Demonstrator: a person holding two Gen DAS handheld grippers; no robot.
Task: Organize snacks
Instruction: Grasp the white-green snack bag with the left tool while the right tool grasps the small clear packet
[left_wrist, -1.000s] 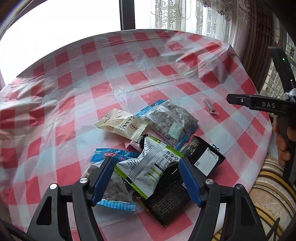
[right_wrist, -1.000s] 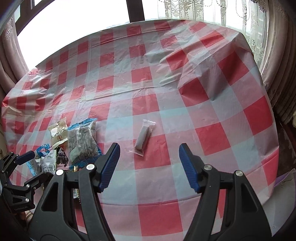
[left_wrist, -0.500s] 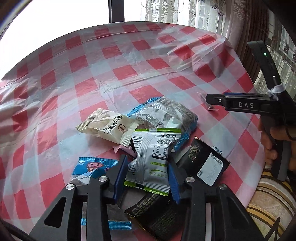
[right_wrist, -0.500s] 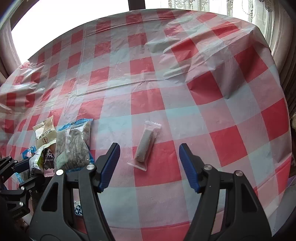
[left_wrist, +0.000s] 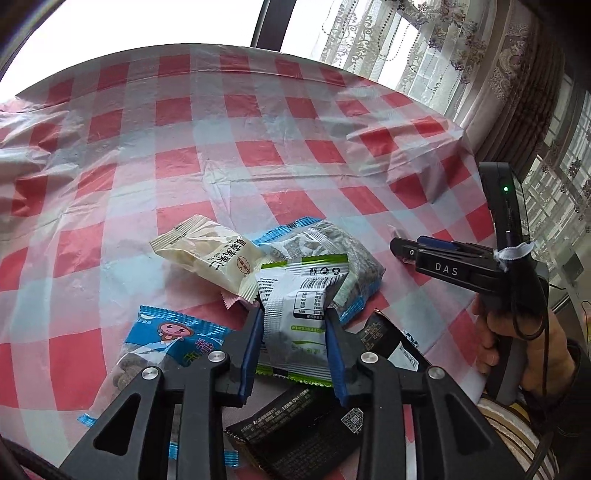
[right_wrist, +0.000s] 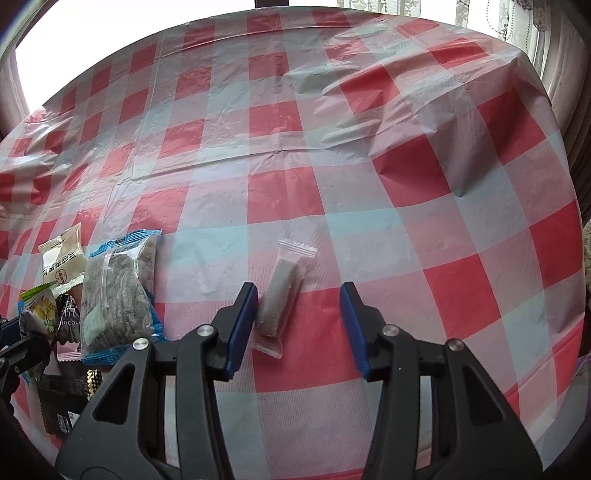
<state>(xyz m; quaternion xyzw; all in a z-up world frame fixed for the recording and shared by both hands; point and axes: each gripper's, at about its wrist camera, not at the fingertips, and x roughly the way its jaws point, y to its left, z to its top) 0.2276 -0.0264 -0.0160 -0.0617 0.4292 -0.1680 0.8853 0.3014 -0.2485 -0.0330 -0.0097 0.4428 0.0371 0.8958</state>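
Observation:
A pile of snack packets lies on the red-checked tablecloth (left_wrist: 177, 162). My left gripper (left_wrist: 294, 325) is shut on a green-and-white packet (left_wrist: 303, 299) and holds it over the pile. Around it lie a cream packet (left_wrist: 210, 254), a blue cartoon packet (left_wrist: 166, 343), a clear blue-edged bag (left_wrist: 332, 243) and black packets (left_wrist: 306, 432). My right gripper (right_wrist: 298, 295) is open, its fingers either side of a slim clear-wrapped bar (right_wrist: 282, 295) on the cloth. The right gripper also shows in the left wrist view (left_wrist: 410, 251).
The pile shows at the left of the right wrist view, with the clear bag (right_wrist: 114, 291) nearest. The round table's edge (right_wrist: 569, 206) drops off on the right. Lace curtains (left_wrist: 424, 48) and a window stand behind.
My left gripper closed on the green-and-white packet and lifted it. My right gripper moved forward and down so the slim bar now lies between its open fingers.

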